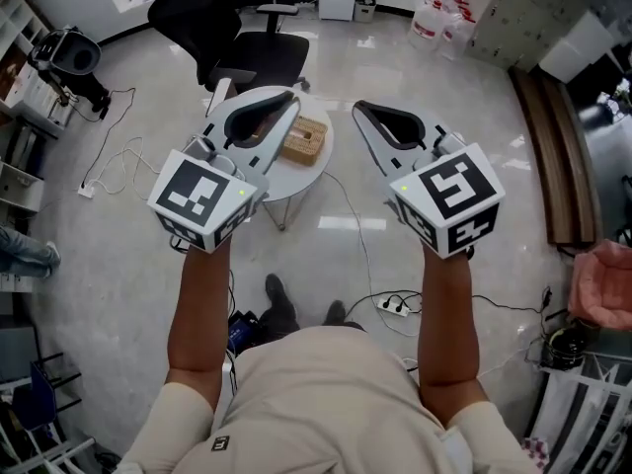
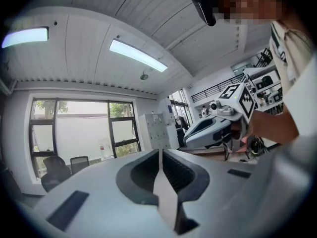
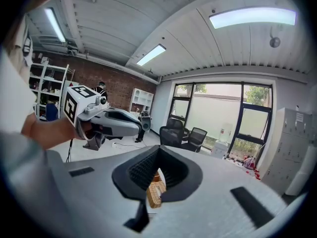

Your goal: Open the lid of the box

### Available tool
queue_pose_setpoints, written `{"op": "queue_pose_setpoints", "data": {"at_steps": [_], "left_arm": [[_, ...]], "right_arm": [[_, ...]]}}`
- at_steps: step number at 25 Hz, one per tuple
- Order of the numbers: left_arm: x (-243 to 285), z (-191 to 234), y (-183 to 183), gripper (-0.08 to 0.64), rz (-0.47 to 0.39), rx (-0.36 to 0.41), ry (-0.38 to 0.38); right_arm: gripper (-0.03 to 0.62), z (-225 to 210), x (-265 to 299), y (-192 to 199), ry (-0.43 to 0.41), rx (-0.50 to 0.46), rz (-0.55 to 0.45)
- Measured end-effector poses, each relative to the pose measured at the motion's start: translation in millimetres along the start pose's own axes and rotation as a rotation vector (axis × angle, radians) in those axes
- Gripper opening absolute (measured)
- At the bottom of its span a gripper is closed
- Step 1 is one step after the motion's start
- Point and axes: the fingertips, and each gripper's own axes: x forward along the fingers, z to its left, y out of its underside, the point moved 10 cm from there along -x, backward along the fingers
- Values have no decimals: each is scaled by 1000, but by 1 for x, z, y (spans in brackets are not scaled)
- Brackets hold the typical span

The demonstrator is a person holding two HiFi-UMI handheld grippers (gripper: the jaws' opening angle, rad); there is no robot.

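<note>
A small woven box (image 1: 304,139) with its lid down sits on a round white table (image 1: 314,174) below and ahead of me. My left gripper (image 1: 293,99) hovers above the table's left part, jaws together and empty; its own view shows them (image 2: 159,152) meeting in a thin line. My right gripper (image 1: 357,107) is held in the air just right of the table, also shut with nothing in it. In the right gripper view the box (image 3: 156,192) shows through the gap under the closed jaws (image 3: 158,148), well away from them. Neither gripper touches the box.
A black office chair (image 1: 247,28) stands just behind the table. Cables and a power strip (image 1: 395,307) lie on the floor near my feet. Water bottles (image 1: 434,23) stand at the back, a long wooden bench (image 1: 553,156) on the right, shelves (image 1: 20,87) on the left.
</note>
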Motion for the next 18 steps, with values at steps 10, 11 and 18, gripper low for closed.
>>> {"op": "queue_pose_setpoints", "data": {"at_steps": [10, 11, 18], "left_arm": [[22, 71, 11, 25, -40, 2, 108], [23, 77, 14, 25, -49, 5, 118], [19, 108, 23, 25, -63, -14, 191]], "right_arm": [[-8, -6, 54, -17, 99, 24, 40], [-8, -6, 58, -19, 109, 26, 44], [-8, 5, 84, -26, 166, 32, 73]]}}
